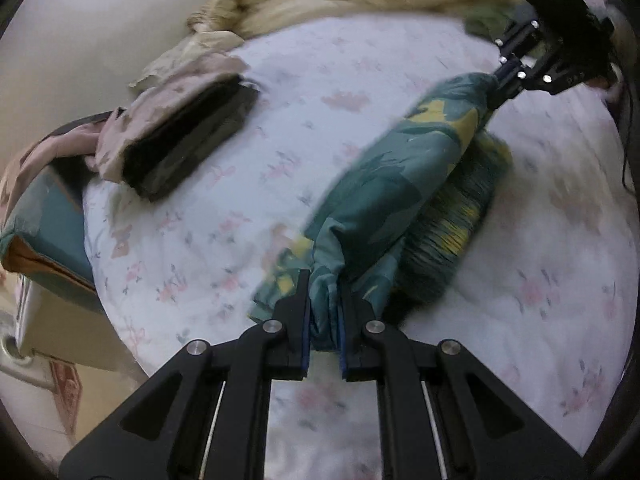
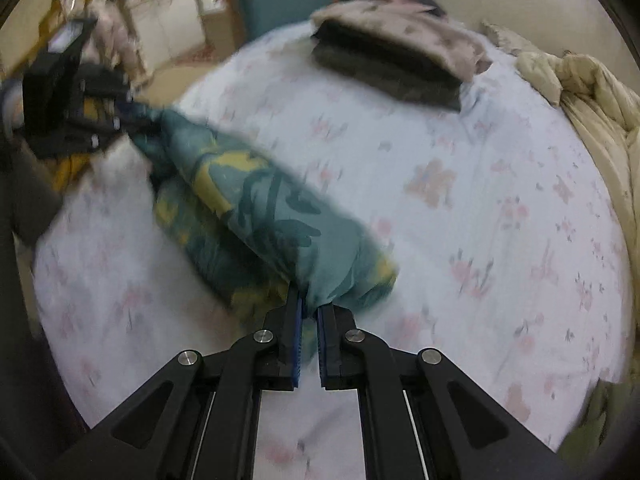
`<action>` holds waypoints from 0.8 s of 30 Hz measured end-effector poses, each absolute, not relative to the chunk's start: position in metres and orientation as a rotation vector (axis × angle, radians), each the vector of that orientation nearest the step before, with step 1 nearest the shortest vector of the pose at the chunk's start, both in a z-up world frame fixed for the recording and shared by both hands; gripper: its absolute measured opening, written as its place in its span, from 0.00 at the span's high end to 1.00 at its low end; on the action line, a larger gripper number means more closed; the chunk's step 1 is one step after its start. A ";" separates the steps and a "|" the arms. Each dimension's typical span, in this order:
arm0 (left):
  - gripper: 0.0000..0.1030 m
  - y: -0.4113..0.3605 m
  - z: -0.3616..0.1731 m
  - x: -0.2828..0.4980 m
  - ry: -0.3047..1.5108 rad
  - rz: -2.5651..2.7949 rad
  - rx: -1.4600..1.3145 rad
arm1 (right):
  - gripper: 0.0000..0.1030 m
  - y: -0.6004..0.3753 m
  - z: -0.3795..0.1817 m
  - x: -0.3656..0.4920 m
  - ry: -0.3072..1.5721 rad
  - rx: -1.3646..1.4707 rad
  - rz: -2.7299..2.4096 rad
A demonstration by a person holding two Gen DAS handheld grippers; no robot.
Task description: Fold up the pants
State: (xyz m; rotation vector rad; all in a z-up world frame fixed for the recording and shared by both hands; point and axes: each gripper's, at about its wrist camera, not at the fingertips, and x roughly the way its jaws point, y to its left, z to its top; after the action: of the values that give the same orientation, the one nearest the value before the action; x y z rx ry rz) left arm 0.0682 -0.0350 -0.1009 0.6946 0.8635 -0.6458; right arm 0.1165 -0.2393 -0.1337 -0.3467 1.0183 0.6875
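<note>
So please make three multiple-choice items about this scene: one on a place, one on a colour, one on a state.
1. Where does the folded stack lie?
A. on the bed
B. on the floor
C. on a chair

2. Which colours do the pants have?
A. red and white
B. teal and yellow
C. plain black

3. In what state are the two tools?
A. both open and away from the pants
B. only the left one grips the pants
C. each is shut on one end of the pants

Answers:
1 A: the stack rests on the flowered sheet of the bed.
2 B: the cloth is teal with yellow patches in both views.
3 C: the left tool pinches one end, the right tool the other end, and the pants hang stretched between them.
</note>
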 end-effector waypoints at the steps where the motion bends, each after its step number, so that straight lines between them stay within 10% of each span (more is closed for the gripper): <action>1: 0.92 -0.039 -0.105 0.061 0.872 -0.654 0.719 | 0.95 -0.235 -0.142 0.109 1.039 -0.373 0.695; 9: 0.88 -0.044 -0.141 0.042 1.032 -0.577 0.845 | 0.95 -0.216 -0.182 0.075 1.167 -0.467 0.718; 15: 0.32 -0.019 -0.123 0.042 1.163 -0.535 0.764 | 0.81 -0.239 -0.172 0.077 1.268 -0.399 0.680; 24: 0.35 0.013 -0.049 0.107 1.107 -0.340 0.102 | 0.80 -0.301 -0.109 0.116 1.116 -0.054 0.561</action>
State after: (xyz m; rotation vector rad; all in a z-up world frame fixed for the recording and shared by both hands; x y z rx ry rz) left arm 0.1066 0.0128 -0.0487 0.1022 1.1075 -0.3404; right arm 0.1161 -0.3013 -0.1087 -0.0537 1.1160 0.5614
